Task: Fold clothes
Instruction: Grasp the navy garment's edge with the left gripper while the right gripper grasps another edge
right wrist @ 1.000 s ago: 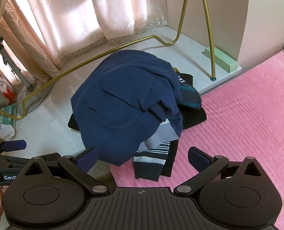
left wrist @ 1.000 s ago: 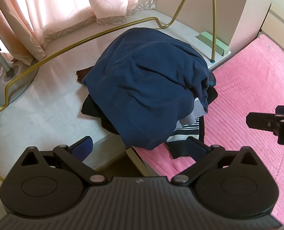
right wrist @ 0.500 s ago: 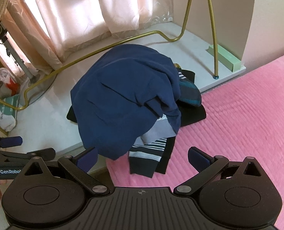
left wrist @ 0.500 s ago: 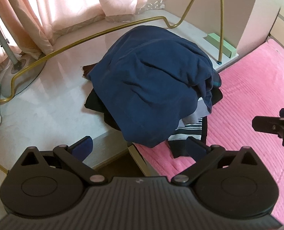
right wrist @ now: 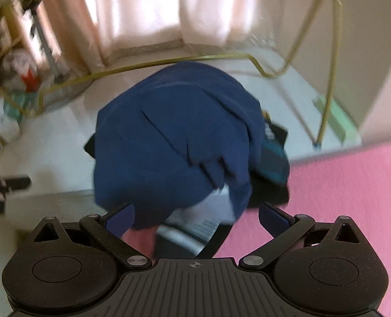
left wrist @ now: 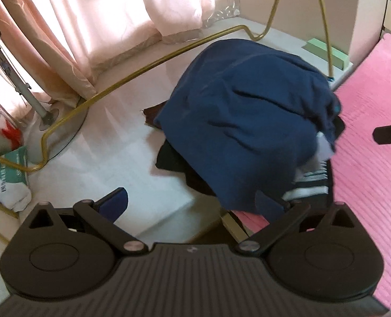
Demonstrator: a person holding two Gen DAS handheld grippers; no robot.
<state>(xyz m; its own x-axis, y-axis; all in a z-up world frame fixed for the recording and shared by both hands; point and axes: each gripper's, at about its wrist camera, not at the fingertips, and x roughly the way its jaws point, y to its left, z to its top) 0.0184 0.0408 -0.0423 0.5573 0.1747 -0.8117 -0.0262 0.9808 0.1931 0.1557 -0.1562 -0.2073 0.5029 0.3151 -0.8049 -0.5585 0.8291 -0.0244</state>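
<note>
My left gripper point(left wrist: 192, 203) is spread wide with nothing between its fingers, hanging over the edge where the pale ledge point(left wrist: 121, 142) meets the pink mat point(left wrist: 375, 174). My right gripper point(right wrist: 195, 218) is spread just as wide and empty, poised over the near hem of the clothes pile (this view is smeared with blur, so fine detail is lost).

Just past both sets of fingers sits the pile itself: a navy garment point(left wrist: 243, 121) draped over the top, a striped black-and-white piece point(left wrist: 311, 182) poking out beneath it onto the mat, and black fabric point(left wrist: 171, 158) spreading under its left side. A teal-and-black item point(right wrist: 273, 158) peeks out on the pile's right. The heap straddles the ledge and the mat's edge.

Beyond the pile, a gold metal frame point(left wrist: 148, 64) curves across the ledge, and a pale green block point(left wrist: 325, 50) lies by its upright. Farthest back hang pink curtains point(left wrist: 111, 18), with a fan stand point(left wrist: 29, 97) and bags point(left wrist: 5, 169) at the left.
</note>
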